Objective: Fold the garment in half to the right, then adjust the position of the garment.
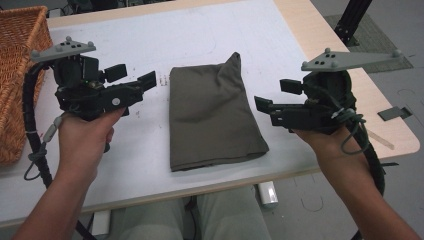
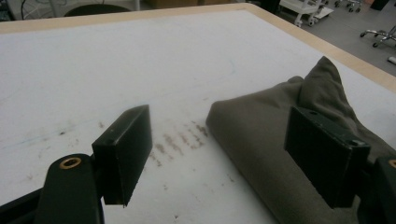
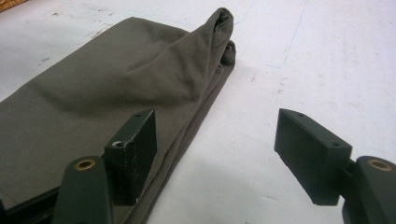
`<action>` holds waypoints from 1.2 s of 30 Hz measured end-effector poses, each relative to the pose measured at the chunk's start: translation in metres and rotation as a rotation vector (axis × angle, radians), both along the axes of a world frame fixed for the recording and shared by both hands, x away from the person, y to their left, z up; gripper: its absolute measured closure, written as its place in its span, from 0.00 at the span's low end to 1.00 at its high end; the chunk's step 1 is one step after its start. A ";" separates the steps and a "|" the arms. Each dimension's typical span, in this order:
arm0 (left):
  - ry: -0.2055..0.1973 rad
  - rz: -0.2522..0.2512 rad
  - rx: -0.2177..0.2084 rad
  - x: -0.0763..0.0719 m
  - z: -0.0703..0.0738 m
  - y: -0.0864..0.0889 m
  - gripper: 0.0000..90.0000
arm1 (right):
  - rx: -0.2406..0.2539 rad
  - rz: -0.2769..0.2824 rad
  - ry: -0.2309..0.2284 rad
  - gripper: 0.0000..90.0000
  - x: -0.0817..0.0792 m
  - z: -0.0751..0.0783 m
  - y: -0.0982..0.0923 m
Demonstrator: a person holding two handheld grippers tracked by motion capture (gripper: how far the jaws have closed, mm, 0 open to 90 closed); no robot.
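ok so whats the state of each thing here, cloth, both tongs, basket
olive cloth: folded flat on the table, far right corner poking up, not held
left tongs: open, nothing between the jaws, beside the cloth's left edge
right tongs: open, clear of the cloth
wicker basket: upright at the table's left edge

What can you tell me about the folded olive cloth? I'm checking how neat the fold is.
The folded olive-grey cloth lies flat on the white table, between the two grippers and touched by neither. It looks like woven cotton, folded into a rough rectangle of several layers, with stitched hems along the near edge. The far right corner stands up in a loose, creased peak, so the fold is not quite tidy. Its left edge is a rounded fold, and the near right corner flares slightly outward.
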State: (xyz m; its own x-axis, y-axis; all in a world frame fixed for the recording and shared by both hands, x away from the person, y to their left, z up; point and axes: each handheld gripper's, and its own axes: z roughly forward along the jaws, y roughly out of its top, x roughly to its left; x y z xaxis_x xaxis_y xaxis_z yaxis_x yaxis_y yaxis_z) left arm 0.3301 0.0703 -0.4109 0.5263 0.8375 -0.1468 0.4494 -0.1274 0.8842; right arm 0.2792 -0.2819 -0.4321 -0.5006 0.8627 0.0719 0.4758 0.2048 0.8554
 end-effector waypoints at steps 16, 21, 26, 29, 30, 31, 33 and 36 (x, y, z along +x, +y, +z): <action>-0.014 -0.017 0.006 0.010 0.003 -0.005 0.31 | 0.009 0.000 -0.001 0.34 -0.001 -0.001 -0.001; 0.017 -0.084 0.039 0.028 0.000 -0.019 0.32 | 0.009 0.013 0.005 0.35 -0.003 0.000 0.001; 0.039 -0.231 0.078 0.049 -0.002 -0.036 0.38 | 0.005 0.015 0.008 0.35 -0.007 0.001 0.002; 0.028 -0.308 0.104 0.061 -0.003 -0.046 0.44 | 0.007 0.015 0.016 0.35 -0.009 0.001 0.001; 0.026 -0.329 0.108 0.065 -0.004 -0.049 0.46 | 0.008 0.018 0.020 0.35 -0.010 0.001 0.001; 0.026 -0.347 0.115 0.069 -0.005 -0.051 0.49 | 0.003 0.019 0.022 0.35 -0.010 0.001 0.001; 0.046 -0.362 0.127 0.078 -0.008 -0.054 0.53 | -0.001 0.021 0.028 0.35 -0.010 0.001 0.001; 0.086 -0.363 0.119 0.087 -0.015 -0.054 0.58 | -0.003 0.027 0.034 0.36 -0.009 0.001 0.002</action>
